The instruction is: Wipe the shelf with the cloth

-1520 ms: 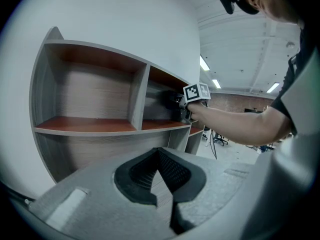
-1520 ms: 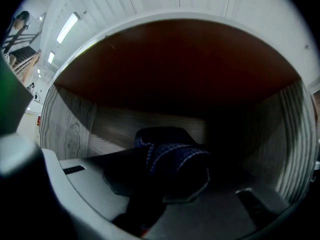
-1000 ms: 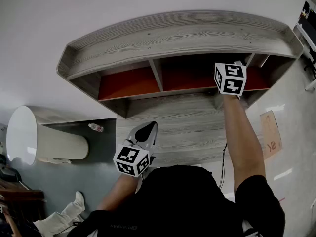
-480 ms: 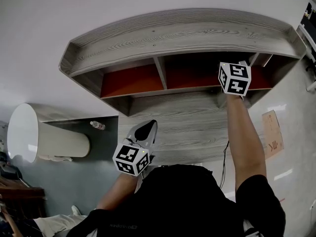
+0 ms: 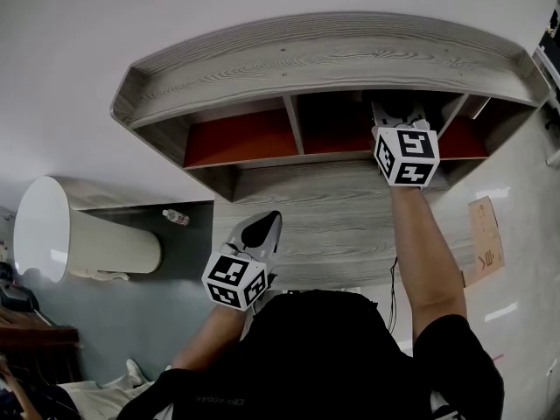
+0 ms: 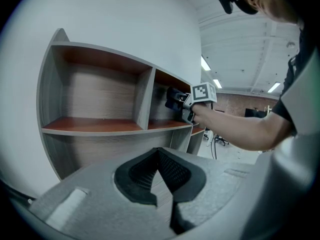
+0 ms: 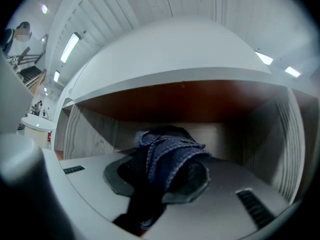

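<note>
A curved grey wood shelf (image 5: 324, 59) with a red-brown inside hangs on a white wall. My right gripper (image 5: 395, 116) reaches into its middle compartment, near the right divider. It is shut on a dark blue knitted cloth (image 7: 169, 151) that bunches out over the jaws. From the left gripper view the right gripper (image 6: 176, 100) shows inside that compartment, just above the red shelf board (image 6: 95, 126). My left gripper (image 5: 259, 231) hangs lower, in front of the shelf's grey base panel. Its pads (image 6: 172, 171) touch, with nothing between them.
A white round drum-like object (image 5: 61, 234) lies at the left, with a small bottle (image 5: 176, 218) on a dark surface beside it. A piece of cardboard (image 5: 484, 239) lies on the floor at the right. A thin cable (image 5: 394, 291) hangs by my right arm.
My right gripper has shifted left along the shelf and farther into the middle compartment with the cloth. The left gripper has stayed where it was.
</note>
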Demonstrator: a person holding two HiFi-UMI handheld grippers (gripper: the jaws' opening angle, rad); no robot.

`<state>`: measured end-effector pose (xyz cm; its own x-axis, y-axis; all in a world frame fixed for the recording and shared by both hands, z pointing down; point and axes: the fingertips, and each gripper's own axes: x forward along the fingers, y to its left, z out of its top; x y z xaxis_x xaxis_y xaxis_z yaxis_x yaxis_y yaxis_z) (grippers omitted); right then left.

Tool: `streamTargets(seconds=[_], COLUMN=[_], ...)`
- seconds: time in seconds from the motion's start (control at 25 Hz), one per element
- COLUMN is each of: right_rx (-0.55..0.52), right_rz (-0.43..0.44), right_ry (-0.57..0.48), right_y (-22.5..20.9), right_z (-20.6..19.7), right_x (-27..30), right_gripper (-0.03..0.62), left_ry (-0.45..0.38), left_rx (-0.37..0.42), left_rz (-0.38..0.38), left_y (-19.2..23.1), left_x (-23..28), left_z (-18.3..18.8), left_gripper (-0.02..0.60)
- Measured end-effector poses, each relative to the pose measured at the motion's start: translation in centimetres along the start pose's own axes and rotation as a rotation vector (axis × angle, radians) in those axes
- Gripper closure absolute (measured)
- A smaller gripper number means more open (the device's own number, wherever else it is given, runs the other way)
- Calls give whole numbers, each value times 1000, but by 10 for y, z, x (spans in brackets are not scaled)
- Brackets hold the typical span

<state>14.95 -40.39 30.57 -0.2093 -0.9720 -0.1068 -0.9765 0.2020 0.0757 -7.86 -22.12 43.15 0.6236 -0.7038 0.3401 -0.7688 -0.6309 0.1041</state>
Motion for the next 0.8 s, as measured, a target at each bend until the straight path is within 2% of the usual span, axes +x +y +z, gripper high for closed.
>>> streamTargets(seconds=[0.36,0.6,0.8], right_rx=[-35,-77,-83], right_rz=[158,231,259], right_ry=[84,131,157], right_y=[75,110,124], right_z=[-29,-47,-56], right_x=[14,28,38], right_gripper=[494,493,494], left_ry=[-12,-17,-24], left_rx=[-16,-29,-43], left_rz=[22,41,65], left_y=[7,12,18], left_x=[-11,-20,-28], left_z=[-3,-6,-9], left_gripper=[574,574,574])
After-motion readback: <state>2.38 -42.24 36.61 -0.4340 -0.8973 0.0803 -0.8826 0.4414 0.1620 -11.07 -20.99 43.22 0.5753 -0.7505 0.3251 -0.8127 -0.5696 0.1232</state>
